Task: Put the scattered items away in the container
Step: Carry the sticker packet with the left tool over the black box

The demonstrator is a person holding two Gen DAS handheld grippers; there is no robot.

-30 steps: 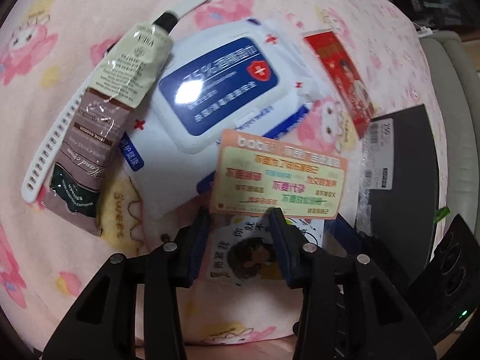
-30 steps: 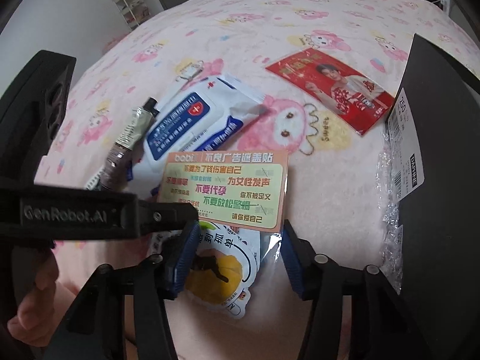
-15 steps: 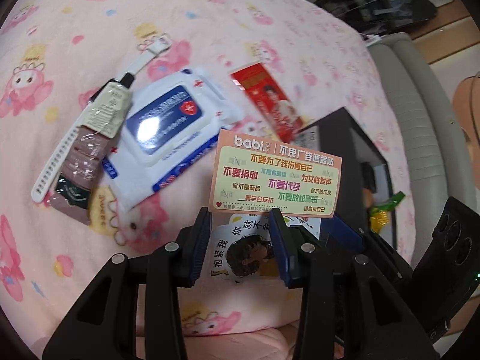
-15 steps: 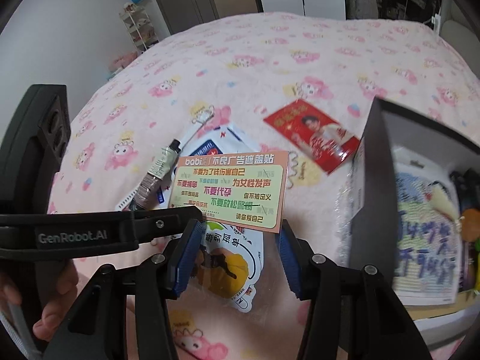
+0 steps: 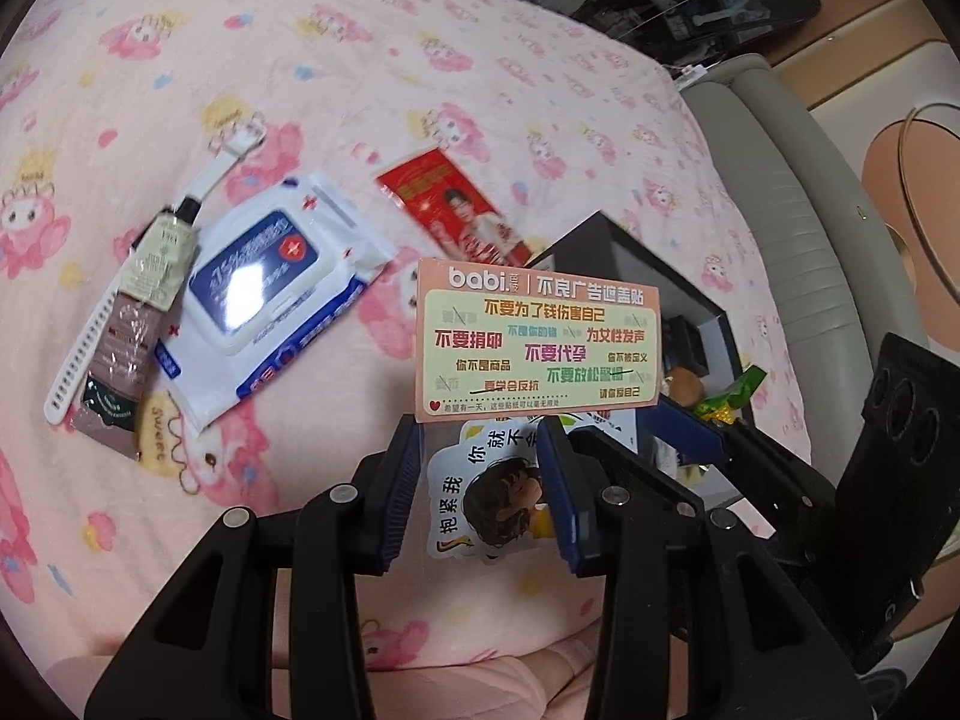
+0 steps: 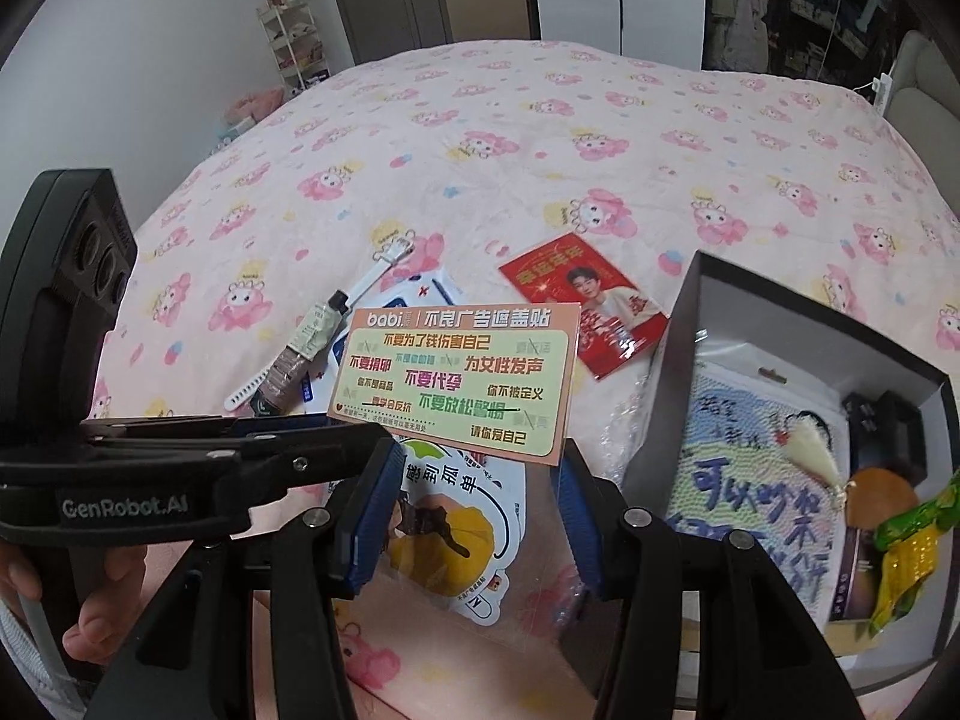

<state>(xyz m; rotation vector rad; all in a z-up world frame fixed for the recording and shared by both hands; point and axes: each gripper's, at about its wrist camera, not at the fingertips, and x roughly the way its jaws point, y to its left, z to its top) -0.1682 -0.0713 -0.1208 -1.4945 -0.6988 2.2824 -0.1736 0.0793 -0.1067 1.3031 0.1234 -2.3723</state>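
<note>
Both grippers hold one clear sleeve of sticker sheets (image 5: 536,339) with an orange-edged card on top, lifted above the pink bed. My left gripper (image 5: 483,480) is shut on its lower edge. My right gripper (image 6: 474,507) is shut on the same sleeve (image 6: 456,378), with its jaws wide apart. On the bed lie a wet-wipe pack (image 5: 264,294), a hand-cream tube (image 5: 135,324), a white strap (image 5: 78,372) and a red envelope (image 5: 456,216). The black box (image 6: 690,324) stands at the right and holds several items.
The pink patterned blanket (image 6: 540,138) covers the bed. A grey sofa (image 5: 798,252) runs along the bed's right side in the left wrist view. Shelves and cabinets (image 6: 300,36) stand beyond the far edge. A hand (image 6: 90,600) holds the left gripper's handle.
Both grippers have risen with the sticker sleeve and pulled back from the bed. The items on the blanket look smaller and the inside of the black box has come into view.
</note>
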